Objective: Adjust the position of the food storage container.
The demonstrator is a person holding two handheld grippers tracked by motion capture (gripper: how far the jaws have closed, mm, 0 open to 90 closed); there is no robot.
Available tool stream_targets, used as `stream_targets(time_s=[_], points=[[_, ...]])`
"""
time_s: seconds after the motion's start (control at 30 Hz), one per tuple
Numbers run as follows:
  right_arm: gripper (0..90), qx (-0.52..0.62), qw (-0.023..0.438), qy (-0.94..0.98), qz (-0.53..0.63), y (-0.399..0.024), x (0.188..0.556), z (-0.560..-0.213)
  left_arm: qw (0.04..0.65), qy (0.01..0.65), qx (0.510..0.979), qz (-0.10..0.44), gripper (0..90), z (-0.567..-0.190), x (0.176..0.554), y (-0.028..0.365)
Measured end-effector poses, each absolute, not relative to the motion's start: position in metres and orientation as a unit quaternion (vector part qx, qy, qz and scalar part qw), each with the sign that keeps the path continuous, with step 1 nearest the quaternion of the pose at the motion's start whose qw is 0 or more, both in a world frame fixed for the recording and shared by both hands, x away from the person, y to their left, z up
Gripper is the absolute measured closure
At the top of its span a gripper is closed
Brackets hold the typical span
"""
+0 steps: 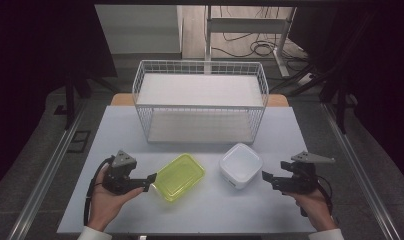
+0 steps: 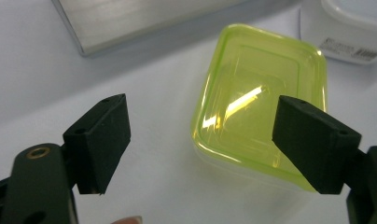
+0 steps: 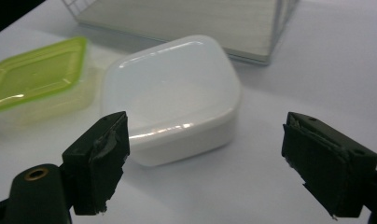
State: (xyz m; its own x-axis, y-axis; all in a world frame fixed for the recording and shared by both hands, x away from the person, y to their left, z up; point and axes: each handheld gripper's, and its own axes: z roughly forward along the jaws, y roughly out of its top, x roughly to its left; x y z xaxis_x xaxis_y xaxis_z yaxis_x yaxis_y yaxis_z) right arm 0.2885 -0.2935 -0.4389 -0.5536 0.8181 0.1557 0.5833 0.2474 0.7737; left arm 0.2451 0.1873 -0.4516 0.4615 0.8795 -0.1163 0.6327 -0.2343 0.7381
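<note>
though the white box has a small label w/ a barcode on its side, the print's too blurred to read. it sits mid-table, right of the green-lidded box. wire basket stands behind both. left gripper jaws apart, just beside green box; right gripper jaws apart, near white box, nothing held.

I see a white wire basket standing at the back of the pale tabletop, and cables lying on the floor beyond it.
</note>
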Motion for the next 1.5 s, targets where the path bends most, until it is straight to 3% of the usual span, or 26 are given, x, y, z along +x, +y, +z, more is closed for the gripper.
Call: stream_targets(time_s=[0.77, 1.23, 1.5], points=[[14.8, 0.463, 0.139, 0.780, 0.396, -0.285, 0.286, -0.438, 0.405, 0.499, 0.752, 0.145, 21.2, -0.440, 0.238, 0.189], [15.9, 0.447, 0.149, 0.786, 0.400, -0.279, 0.287, -0.432, 0.400, 0.472, 0.777, 0.117, 22.3, -0.436, 0.226, 0.162], [15.9, 0.448, 0.145, 0.790, 0.392, -0.276, 0.289, -0.436, 0.394, 0.456, 0.791, 0.109, 28.7, -0.437, 0.221, 0.146]])
